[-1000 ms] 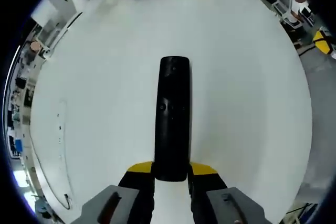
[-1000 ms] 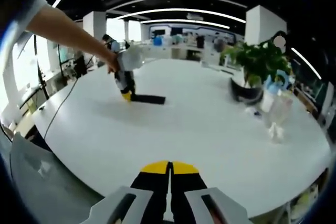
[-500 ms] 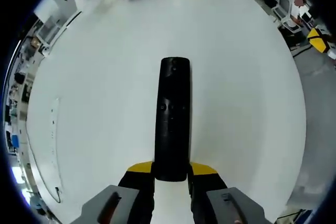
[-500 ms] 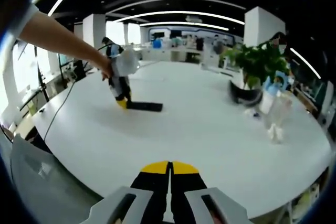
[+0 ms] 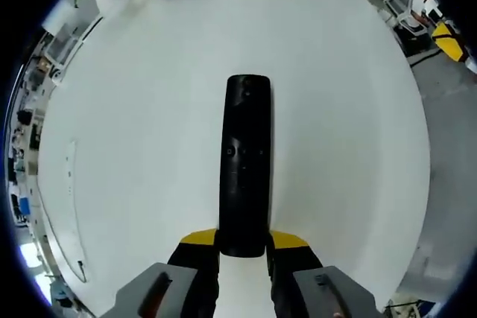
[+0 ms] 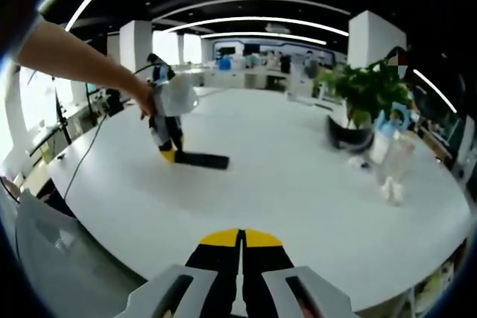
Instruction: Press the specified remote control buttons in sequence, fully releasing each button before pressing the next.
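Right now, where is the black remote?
The remote is clamped at its near end in the left gripper, stretching away over the white table. In the right gripper view it shows left of centre, far from the potted plant.

The left gripper clamps the black remote over the white table.

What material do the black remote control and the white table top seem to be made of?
The long black remote control looks like glossy plastic: soft highlights show along its body. The round white table top seems a smooth matte laminate, evenly lit without grain, though its true material stays uncertain.
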A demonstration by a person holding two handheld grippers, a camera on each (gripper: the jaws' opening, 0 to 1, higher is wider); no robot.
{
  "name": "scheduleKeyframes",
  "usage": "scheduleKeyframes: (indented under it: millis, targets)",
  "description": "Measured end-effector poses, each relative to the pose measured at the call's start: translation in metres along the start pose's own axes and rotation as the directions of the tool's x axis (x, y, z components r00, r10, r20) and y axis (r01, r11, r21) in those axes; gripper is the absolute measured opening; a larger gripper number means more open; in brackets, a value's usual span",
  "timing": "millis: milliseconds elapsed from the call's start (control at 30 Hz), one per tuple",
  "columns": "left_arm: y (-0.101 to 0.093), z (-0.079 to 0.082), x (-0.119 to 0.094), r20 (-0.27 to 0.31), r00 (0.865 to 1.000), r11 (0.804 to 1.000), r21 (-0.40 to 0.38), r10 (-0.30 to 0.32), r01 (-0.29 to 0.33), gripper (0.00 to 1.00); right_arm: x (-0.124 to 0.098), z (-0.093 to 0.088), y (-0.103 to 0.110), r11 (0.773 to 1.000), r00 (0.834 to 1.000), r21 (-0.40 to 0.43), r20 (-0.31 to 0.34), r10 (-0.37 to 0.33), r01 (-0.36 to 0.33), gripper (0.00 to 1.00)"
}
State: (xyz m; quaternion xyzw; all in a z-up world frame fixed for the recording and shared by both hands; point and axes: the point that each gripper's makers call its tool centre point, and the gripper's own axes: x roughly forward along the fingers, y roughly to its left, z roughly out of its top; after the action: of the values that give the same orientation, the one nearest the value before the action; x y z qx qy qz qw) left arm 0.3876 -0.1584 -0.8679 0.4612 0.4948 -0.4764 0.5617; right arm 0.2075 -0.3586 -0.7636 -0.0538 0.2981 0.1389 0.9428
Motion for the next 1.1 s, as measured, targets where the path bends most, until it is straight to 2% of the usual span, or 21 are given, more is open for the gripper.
scheduleKeyframes:
  millis: [233, 333, 467, 800, 967, 1100]
  targets:
    - [-0.017, -0.002, -0.002, 0.016, 1.000, 1.000, -0.025, 0.000, 0.000, 0.24, 0.001, -0.001, 0.000, 1.000, 1.000, -0.007, -0.008, -0.002, 0.002, 0.00]
    - [-0.024, -0.002, -0.002, 0.003, 1.000, 0.999, -0.043, 0.009, -0.008, 0.24, 0.001, -0.001, -0.001, 1.000, 1.000, 0.001, -0.008, -0.004, 0.004, 0.00]
    - [-0.036, -0.003, -0.003, 0.008, 1.000, 1.000, -0.029, 0.007, -0.007, 0.24, 0.001, 0.000, -0.002, 1.000, 1.000, 0.004, -0.007, -0.010, 0.010, 0.00]
    - [-0.048, -0.002, -0.003, 0.017, 1.000, 0.998, -0.055, 0.006, -0.005, 0.24, 0.002, -0.004, 0.000, 1.000, 1.000, -0.010, -0.026, -0.003, 0.003, 0.00]
    - [-0.058, -0.003, -0.004, 0.022, 1.000, 0.996, -0.084, 0.010, -0.008, 0.24, 0.000, -0.002, -0.001, 1.000, 1.000, -0.001, -0.014, -0.009, 0.009, 0.00]
    - [-0.067, -0.004, -0.006, 0.069, 0.998, 0.995, -0.096, 0.005, 0.002, 0.24, -0.001, -0.002, -0.001, 1.000, 1.000, -0.002, -0.013, -0.010, 0.010, 0.00]
